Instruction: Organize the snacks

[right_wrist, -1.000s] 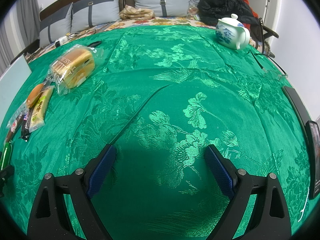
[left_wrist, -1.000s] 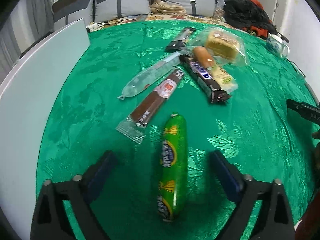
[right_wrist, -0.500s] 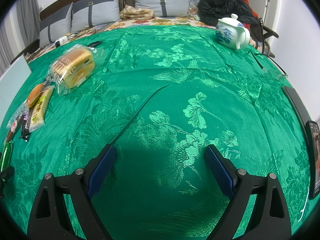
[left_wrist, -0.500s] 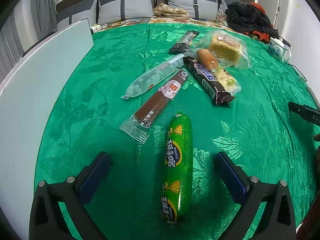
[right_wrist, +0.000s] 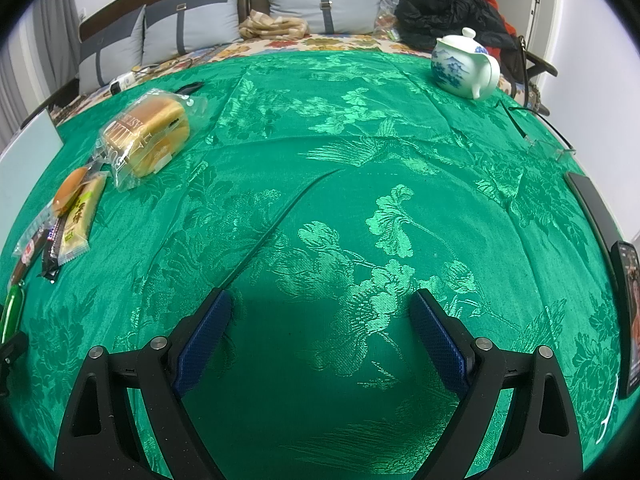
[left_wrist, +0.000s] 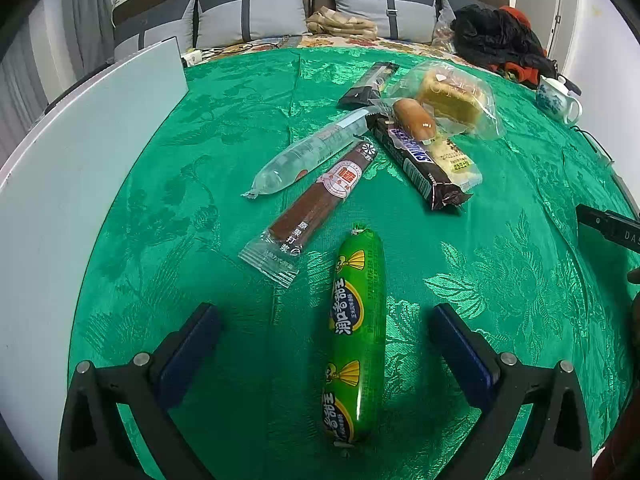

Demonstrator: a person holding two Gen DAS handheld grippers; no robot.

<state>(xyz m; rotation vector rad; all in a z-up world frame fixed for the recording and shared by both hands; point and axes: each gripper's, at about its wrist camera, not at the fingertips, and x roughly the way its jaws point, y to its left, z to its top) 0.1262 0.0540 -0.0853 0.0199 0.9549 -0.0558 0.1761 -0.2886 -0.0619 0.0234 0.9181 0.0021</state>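
A green sausage lies on the green tablecloth between the fingers of my open left gripper, untouched. Beyond it lie a brown bar in clear wrap, a clear tube snack, a Snickers bar, a small bun, a yellow wafer pack, a bagged bread and a black bar. My right gripper is open and empty over bare cloth. The bagged bread and the other snacks sit far to its left.
A white board lies along the table's left side. A blue-and-white teapot stands at the back right. A phone and glasses lie at the right edge. Cushions line the sofa behind.
My left gripper has drawn back and risen slightly, so the sausage lies farther forward between the fingers. The right gripper has not moved.
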